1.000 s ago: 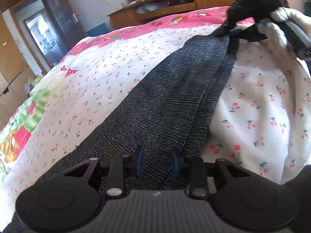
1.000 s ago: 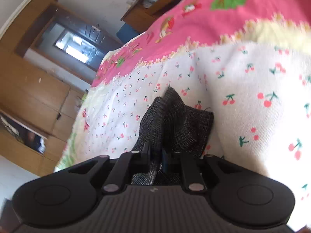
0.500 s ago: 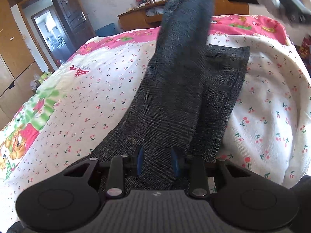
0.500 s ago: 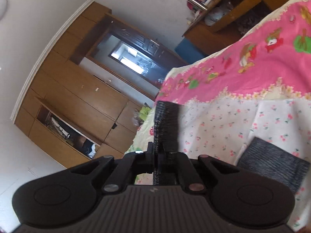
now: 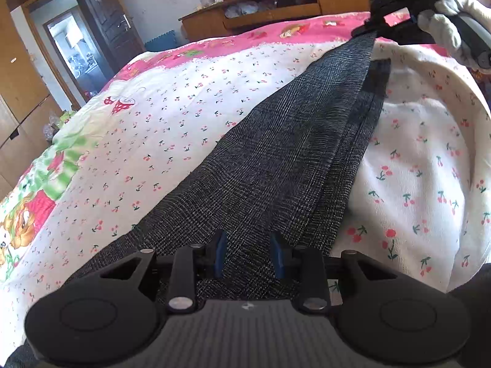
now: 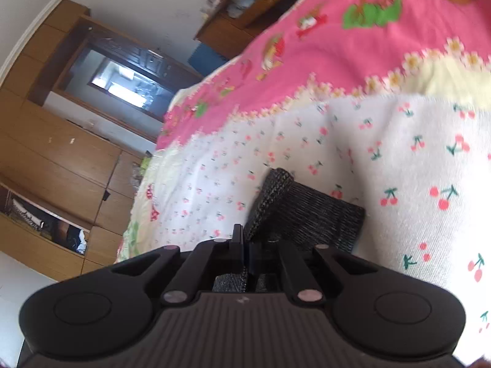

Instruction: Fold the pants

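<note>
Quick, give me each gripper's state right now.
Left gripper: open, blue pads apart over the dark grey pants, gripping nothing.
Right gripper: shut on the pants' far end, fabric pinched between its fingers.

The pants (image 5: 276,165) waist end lies hidden beneath the left tongs (image 5: 247,254).

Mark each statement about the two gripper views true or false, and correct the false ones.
1. The right gripper is shut on the pants. True.
2. The left gripper is clamped tight on the cloth. False: its blue pads stand apart, with cloth between them.
3. The pants lie on a bedspread printed with cherries. True.
4. The pants are bright red. False: they are dark grey.
5. A wooden cabinet stands beyond the bed. True.
</note>
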A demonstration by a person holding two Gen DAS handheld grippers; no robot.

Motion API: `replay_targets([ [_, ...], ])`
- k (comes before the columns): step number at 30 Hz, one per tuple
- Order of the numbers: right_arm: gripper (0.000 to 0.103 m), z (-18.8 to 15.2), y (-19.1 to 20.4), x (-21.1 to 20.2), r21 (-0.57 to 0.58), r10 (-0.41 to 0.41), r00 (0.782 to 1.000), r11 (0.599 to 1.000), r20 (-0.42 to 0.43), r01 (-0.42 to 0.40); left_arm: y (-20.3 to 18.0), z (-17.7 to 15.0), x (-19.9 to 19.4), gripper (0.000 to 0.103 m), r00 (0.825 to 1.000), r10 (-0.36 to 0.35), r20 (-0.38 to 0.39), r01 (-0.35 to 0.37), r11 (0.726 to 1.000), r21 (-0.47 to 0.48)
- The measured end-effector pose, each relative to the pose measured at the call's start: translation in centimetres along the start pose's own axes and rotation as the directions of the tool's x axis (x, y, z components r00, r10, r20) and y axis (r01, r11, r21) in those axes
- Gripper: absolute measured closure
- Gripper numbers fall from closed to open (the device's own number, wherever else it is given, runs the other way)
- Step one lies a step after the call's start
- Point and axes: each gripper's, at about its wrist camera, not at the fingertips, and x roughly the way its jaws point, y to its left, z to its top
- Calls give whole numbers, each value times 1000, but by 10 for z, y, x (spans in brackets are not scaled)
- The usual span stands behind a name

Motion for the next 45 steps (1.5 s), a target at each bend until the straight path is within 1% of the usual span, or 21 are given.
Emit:
replay_targets([
  [4,98,-8,-28,21,-17,-148,986,989,-76,147,-4,-6,1,58,1000,-12,-17,12,1000,8],
  [8,97,-11,-28,18,-40,-174,983,984,-64,171,-6,-10,-5,58,999,-23,-23,24,999,33],
  [10,92,-11,-20,8,-85,-225,974,971,-28,222,-4,-14,-9,58,999,-29,-27,30,998,47],
  [13,86,-16,-2,-16,-194,-317,943,924,96,330,2,-23,-19,58,999,-20,-31,22,999,44],
  [16,86,-28,23,-30,-310,-352,911,860,213,405,13,-32,-31,58,999,-36,-21,36,999,-11],
  [17,86,-34,33,-33,-344,-345,909,845,235,410,16,-36,-34,57,999,-26,-19,26,999,-19],
  [18,86,-42,43,-35,-379,-319,920,841,229,386,18,-39,-35,57,1000,-9,-19,9,1000,-24],
  [19,86,-51,53,-35,-418,-281,942,845,183,333,19,-43,-35,57,1000,5,-25,-6,1000,-22],
  [21,85,-74,75,-25,-486,-182,983,859,3,160,22,-51,-38,57,999,12,-31,-13,1000,-28],
  [22,85,-90,85,-20,-502,-130,987,863,-95,65,23,-54,-40,57,1000,14,-27,-16,999,-38],
  [24,85,-125,103,-7,-497,-61,958,863,-281,-92,26,-61,-45,57,999,26,-18,-27,998,-48],
  [27,86,-179,121,18,-426,28,870,864,-492,-269,28,-72,-49,55,998,47,-28,-49,998,-43],
  [28,87,-194,123,27,-422,26,853,860,-522,-285,30,-77,-50,55,999,39,-32,-41,997,-68],
  [30,88,-222,116,45,-474,-91,820,849,-565,-232,32,-87,-52,56,999,5,-37,-11,990,-142],
  [31,93,-231,107,49,-501,-146,819,844,-556,-189,31,-92,-54,56,999,-14,-42,7,988,-156],
  [32,98,-235,100,45,-500,-138,834,847,-535,-181,27,-97,-57,56,999,-25,-37,20,989,-146],
  [33,98,-236,98,41,-498,-130,836,847,-532,-185,22,-101,-61,56,1000,-19,-23,16,992,-124],
  [35,98,-228,106,35,-490,-171,826,861,-537,-140,19,-107,-68,56,1000,-7,-5,6,995,-100],
  [37,85,-223,117,27,-451,-144,831,882,-537,-138,27,-106,-77,55,1000,-8,9,10,991,-131],
  [41,85,-226,115,41,-306,-35,832,938,-553,-164,42,-106,-90,55,995,79,54,-72,989,-126],
  [45,87,-240,99,65,-170,0,807,978,-591,-124,48,-108,-77,55,995,101,23,-100,993,-58],
])
